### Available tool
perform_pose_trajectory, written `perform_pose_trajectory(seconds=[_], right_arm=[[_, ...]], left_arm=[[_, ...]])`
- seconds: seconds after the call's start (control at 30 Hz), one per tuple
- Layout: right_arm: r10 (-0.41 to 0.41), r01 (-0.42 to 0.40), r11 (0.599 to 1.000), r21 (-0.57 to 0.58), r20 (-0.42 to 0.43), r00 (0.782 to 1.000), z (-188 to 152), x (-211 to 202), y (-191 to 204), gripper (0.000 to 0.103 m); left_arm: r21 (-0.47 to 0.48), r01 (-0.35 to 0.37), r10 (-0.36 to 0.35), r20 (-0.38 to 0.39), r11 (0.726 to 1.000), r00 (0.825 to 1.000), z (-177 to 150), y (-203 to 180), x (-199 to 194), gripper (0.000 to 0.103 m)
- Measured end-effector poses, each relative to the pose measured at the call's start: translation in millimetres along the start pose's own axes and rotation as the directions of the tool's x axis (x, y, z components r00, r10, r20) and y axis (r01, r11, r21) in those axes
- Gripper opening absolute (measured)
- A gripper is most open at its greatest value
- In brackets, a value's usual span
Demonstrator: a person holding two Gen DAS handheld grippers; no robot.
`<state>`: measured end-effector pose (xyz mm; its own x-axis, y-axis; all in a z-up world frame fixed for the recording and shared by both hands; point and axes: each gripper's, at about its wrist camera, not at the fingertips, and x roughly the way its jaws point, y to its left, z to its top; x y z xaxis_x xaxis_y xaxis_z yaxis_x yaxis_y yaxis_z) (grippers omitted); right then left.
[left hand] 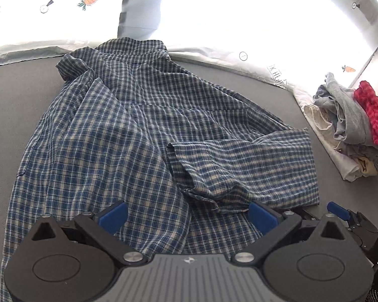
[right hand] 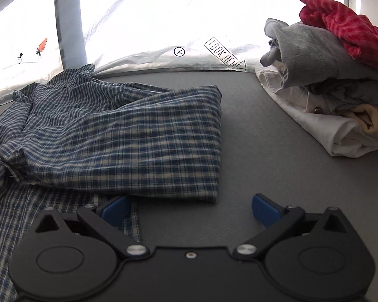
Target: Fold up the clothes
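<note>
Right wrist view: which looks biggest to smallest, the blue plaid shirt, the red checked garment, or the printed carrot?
1. blue plaid shirt
2. red checked garment, partly cut off at the frame edge
3. printed carrot, far back, so its true size is unsure

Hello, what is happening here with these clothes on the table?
A person with a gripper in each hand is folding a blue plaid shirt on a grey table. One side of the shirt, with its sleeve, already lies folded over the middle. The left gripper and the right gripper are both open and hold nothing. A pile of other clothes waits at the right.
</note>
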<state>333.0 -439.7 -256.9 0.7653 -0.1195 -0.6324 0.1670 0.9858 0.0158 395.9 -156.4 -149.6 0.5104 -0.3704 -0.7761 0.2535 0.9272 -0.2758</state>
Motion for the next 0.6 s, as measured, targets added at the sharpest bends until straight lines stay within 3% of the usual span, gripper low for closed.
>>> perform_pose_trajectory(seconds=[0.2,0.4,0.47,0.5,0.6], right_arm=[[0.000,0.000,1.000,0.002,0.007,1.000,-1,-2,-1,0.103],[0.000,0.000,1.000,0.002,0.008,1.000,-2,-2,-1,0.103],[0.000,0.000,1.000,0.002,0.008,1.000,-2,-2,-1,0.103],[0.000,0.000,1.000,0.002,0.008,1.000,-2,-2,-1,0.103],[0.001,-0.001,1.000,0.002,0.008,1.000,-3,-2,-1,0.103]], left_arm=[[-0.029,-0.004,0.002,-0.063,1.000,0.998,8,-4,31,0.063],[-0.024,0.018,-0.019,-0.056,1.000,0.998,16,-9,40,0.052],[-0.017,0.023,-0.024,-0.041,1.000,0.999,18,-12,40,0.043],[-0.013,0.025,-0.025,-0.034,1.000,0.999,19,-14,41,0.029],[0.014,0.023,-0.023,-0.009,1.000,1.000,22,-20,42,0.015]])
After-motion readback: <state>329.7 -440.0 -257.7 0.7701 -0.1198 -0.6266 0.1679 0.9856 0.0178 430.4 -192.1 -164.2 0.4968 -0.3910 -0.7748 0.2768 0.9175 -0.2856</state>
